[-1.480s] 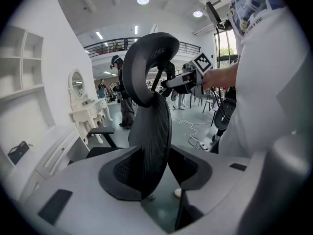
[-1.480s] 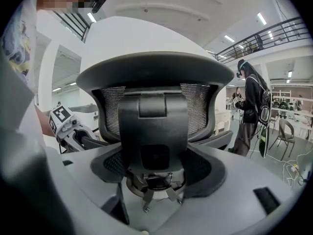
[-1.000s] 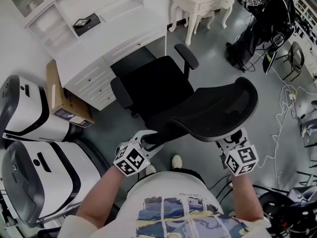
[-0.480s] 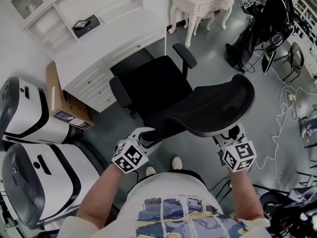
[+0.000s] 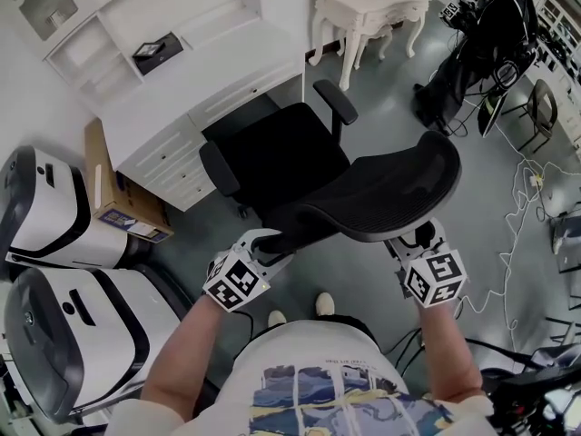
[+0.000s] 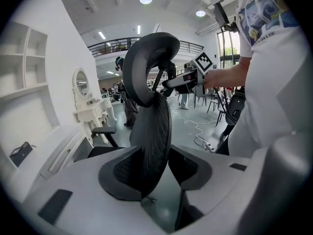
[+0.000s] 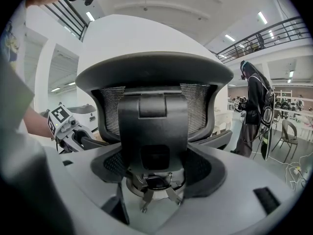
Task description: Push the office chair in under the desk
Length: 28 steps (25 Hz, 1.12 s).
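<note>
1. Since a second ago: the black mesh-backed office chair (image 5: 281, 157) has slid a little up and left across the grey floor (image 5: 381, 98), toward the counter. Left tongs (image 5: 268, 245) and right tongs (image 5: 410, 243) have travelled with it, grips unchanged.
2. White counter with drawers and an open shelf unit on top (image 5: 195, 84), upper left in the head view. The front of the office chair's seat sits at the mouth of the dark kneehole. Most of the seat, both armrests and the backrest stand out on the open floor. Not under yet.
3. Two big rounded white-and-black machines (image 5: 68, 212) at the left edge, near the counter's drawer end.
4. White side table with curved legs (image 5: 368, 7), right of the counter and apart from the office chair.
5. Brown cardboard box (image 5: 113, 184) on the floor, just beside the drawers, between them and the nearer machine.
6. Left tongs: closed on the side edge of the mesh backrest (image 6: 149, 126). The mesh fills the gap between the two pads.
7. Right tongs: closed on the black plastic spine (image 7: 154, 131) behind the backrest, a pad against each side.
8. Small dark flat object (image 5: 156, 48) on a shelf of the counter; too small to identify.
</note>
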Tool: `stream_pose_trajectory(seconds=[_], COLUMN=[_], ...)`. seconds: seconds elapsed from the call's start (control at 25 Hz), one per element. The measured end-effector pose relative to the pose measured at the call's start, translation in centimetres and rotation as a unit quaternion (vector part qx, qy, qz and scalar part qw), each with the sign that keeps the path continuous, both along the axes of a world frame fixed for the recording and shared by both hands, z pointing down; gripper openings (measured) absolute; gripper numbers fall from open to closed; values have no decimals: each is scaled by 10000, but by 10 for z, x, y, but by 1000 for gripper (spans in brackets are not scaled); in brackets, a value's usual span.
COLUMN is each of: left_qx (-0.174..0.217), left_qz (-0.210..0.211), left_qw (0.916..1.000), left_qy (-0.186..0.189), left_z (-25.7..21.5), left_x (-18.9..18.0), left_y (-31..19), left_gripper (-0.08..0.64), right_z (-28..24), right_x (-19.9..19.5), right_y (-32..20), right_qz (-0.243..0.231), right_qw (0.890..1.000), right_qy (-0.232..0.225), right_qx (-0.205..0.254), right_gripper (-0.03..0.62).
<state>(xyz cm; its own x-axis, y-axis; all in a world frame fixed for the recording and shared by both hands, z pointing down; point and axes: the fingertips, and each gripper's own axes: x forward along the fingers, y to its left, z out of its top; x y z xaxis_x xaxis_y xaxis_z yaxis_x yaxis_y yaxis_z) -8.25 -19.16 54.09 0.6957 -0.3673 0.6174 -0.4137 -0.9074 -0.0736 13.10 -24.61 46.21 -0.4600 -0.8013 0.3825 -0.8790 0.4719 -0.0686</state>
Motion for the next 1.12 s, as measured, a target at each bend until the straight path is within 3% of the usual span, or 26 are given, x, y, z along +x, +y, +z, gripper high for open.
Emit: stream_pose_trajectory(seconds=[1.12], left_qx=[0], left_qz=[-374], left_qw=[9993], left_qy=[-80], left_z=[3], left_x=[-18], left_y=[-92], left_gripper=[180], right_z=[4], right_x=[-22], right_y=[-99], right_qz=[-307], right_qw=[9995], right_qy=[-40], right_qx=[41], right_gripper=[333])
